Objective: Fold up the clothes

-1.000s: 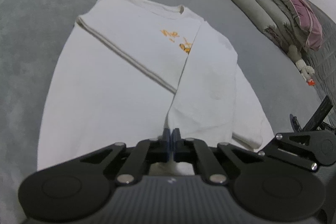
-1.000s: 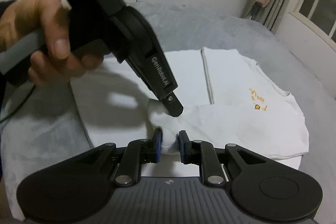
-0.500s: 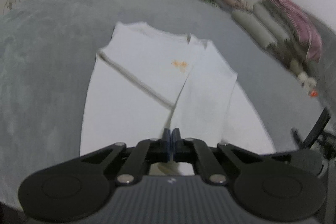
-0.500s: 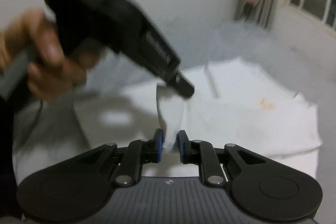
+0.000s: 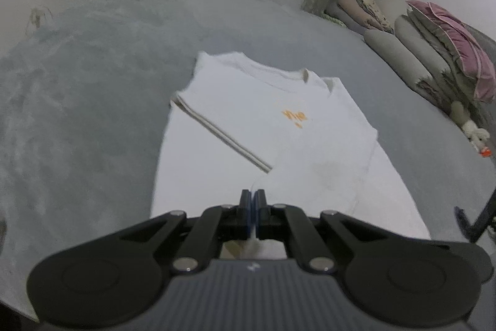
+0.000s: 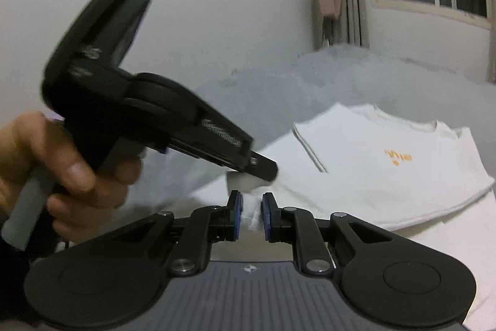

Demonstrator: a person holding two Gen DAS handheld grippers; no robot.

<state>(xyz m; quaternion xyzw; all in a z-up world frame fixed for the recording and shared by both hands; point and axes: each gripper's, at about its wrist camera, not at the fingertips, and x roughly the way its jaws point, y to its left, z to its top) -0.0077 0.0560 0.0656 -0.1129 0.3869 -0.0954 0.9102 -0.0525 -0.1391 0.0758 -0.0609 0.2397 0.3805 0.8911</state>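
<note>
Item: fold in progress, hem lifted; next move calls for carrying both corners toward the collar together.
Left gripper (image 5: 251,200): fingers pressed together on thin hem cloth.
Right gripper (image 6: 250,208): narrowly parted, pinching bunched hem.
Beyond fingers: white T-shirt (image 5: 269,114), sleeves folded in, flat on grey bed (image 5: 93,82).
</note>
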